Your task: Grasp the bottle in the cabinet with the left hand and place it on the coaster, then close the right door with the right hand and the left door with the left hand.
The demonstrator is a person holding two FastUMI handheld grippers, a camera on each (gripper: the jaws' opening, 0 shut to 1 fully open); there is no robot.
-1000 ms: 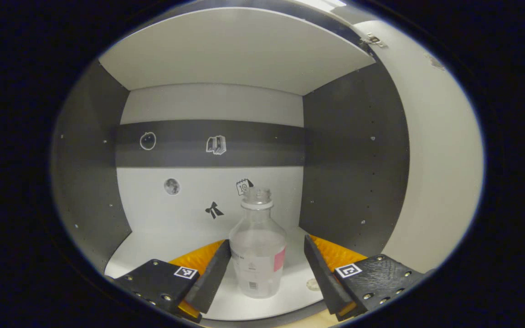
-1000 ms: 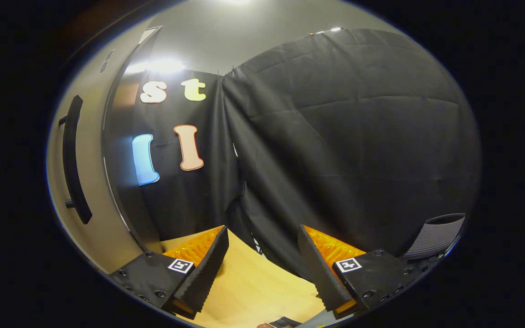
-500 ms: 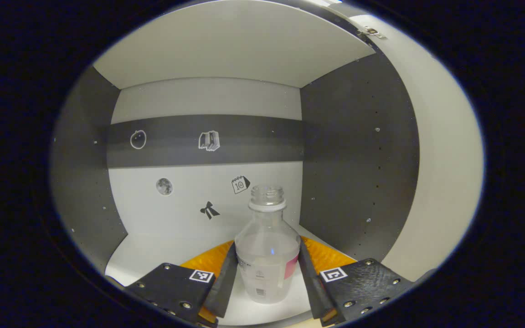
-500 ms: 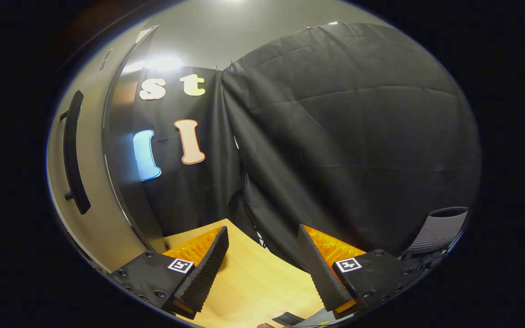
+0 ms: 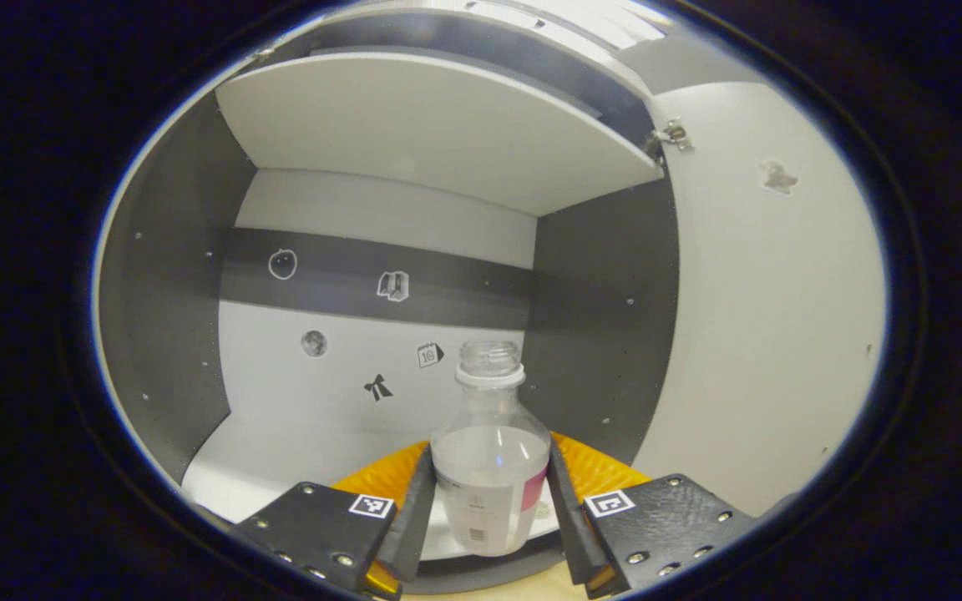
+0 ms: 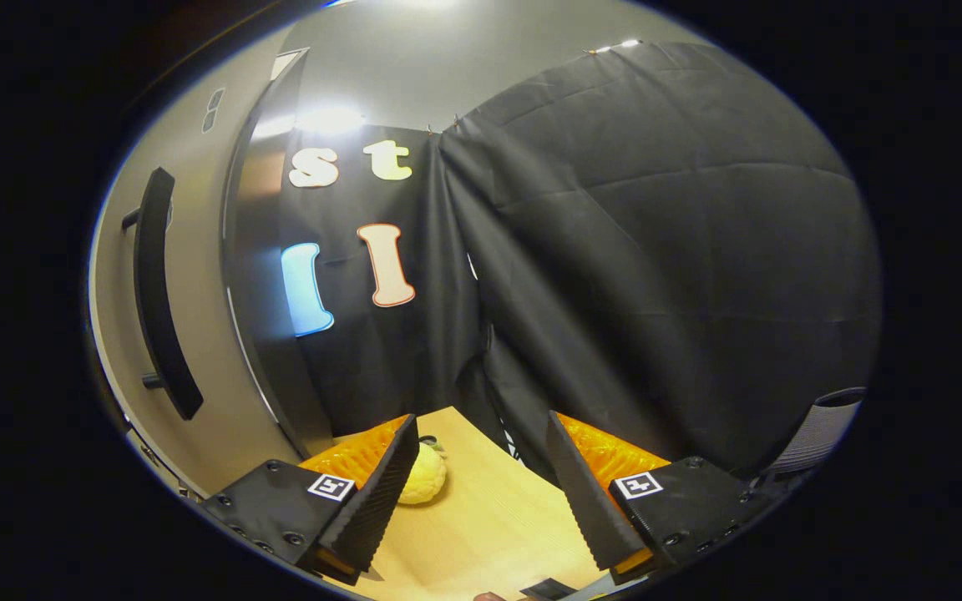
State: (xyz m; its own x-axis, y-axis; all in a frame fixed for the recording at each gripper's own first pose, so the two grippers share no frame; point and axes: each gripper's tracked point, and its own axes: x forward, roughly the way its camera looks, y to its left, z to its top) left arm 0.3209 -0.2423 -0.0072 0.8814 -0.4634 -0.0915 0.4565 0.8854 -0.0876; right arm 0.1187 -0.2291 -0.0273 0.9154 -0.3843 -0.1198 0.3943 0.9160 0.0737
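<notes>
Bottle first: clear plastic, no cap on the neck, some clear liquid in it and a label with a pink patch, standing upright. It's right at the front edge of the cabinet floor, over toward the right side wall. Going left to right in the left gripper view: dark grey side wall, then the white back panel with a dark band across it and a handful of little stickers (a bow, a moon, a calendar, a book, an apple outline), then the bottle, then the open right door, pale on its inside face with a hinge at the top corner. The left tool has both fingers pressed against the bottle's body, one on each side, so it's clamped on it.

In the right gripper view, the right door's outer face is on the far left with its long dark handle, then the black cloth wall. A yellow lumpy thing, can't tell what it is, sits on the wooden tabletop next to the right tool's left finger. That tool is spread wide with nothing between its fingers.
</notes>
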